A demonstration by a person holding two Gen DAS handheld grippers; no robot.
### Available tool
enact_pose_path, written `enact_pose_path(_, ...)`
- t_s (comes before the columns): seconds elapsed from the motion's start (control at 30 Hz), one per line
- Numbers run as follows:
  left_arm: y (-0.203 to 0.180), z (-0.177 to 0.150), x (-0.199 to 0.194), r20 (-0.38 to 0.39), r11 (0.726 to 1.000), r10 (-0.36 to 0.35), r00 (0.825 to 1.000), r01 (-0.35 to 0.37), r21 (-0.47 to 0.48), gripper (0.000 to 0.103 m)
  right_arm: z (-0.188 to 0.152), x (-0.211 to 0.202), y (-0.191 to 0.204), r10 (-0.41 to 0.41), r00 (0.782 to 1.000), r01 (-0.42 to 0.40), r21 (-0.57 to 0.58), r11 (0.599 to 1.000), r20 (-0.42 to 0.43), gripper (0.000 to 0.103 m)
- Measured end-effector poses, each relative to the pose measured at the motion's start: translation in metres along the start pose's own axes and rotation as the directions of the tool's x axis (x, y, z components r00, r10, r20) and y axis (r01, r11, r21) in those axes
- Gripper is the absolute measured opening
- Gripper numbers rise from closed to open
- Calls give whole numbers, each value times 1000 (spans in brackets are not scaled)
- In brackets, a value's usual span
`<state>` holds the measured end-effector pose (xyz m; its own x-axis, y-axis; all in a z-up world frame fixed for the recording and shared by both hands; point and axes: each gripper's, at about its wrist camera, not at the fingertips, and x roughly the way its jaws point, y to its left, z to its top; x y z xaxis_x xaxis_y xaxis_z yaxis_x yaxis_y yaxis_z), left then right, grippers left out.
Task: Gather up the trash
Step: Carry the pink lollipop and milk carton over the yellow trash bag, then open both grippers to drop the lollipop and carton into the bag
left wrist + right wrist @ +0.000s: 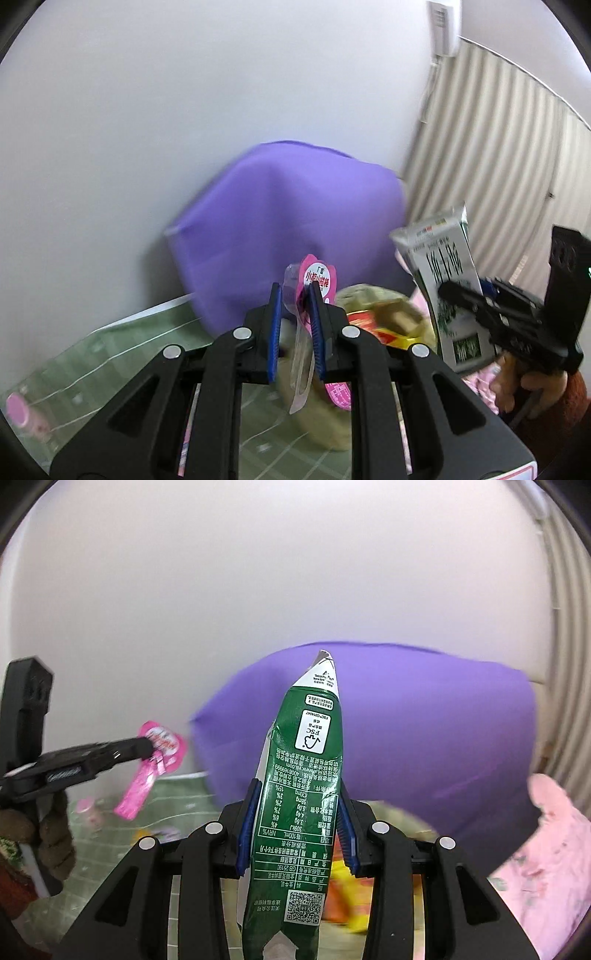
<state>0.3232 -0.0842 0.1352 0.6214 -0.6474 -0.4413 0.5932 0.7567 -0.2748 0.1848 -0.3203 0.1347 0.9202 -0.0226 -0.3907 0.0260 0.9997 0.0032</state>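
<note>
Trash here counts two held pieces: one pink wrapper point(318, 280) pinched in the left gripper point(295, 295), one flattened green carton point(301, 794) clamped in the right gripper point(299, 805), long axis pointing up and away. Behind them hangs a purple cloth point(288, 221); below, blurred, perhaps a bag point(384, 310) of rubbish.

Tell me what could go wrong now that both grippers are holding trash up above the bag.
1. The left gripper pinches only a thin part of the pink wrapper, and its tail dangles, so it may slip or snag.
2. The right gripper holds the flattened green carton tilted with much sticking out; it could swing.
3. The open trash bag looks floppy, so a drop may miss.
</note>
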Motion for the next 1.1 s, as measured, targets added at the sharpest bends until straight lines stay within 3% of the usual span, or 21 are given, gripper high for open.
enact_pose_path(0.2, -51, 4, 47, -41, 992, -115, 992, 117, 52, 14, -5, -15, -62, -79, 997, 79, 89, 993, -1, 36)
enact_pose_path(0.37, -62, -23, 97, -138, 994, -92, 986, 99, 41, 14, -21, 1, -80, -60, 998, 62, 122, 991, -23, 36)
enact_pose_path(0.6, -70, -61, 165, -299, 996, -66, 952, 81, 37, 14, -58, 81, -87, 4, 984, 20, 133, 991, -179, 36)
enact_pose_path(0.77, -72, -65, 184, -334, 995, -57, 941, 82, 62, 14, -78, 101, -91, 32, 971, 4, 151, 989, -237, 36)
enact_pose_path(1.1, -71, -62, 186, -351, 993, -73, 934, 100, 60, 14, -75, 104, -89, 22, 962, 16, 136, 991, -274, 36)
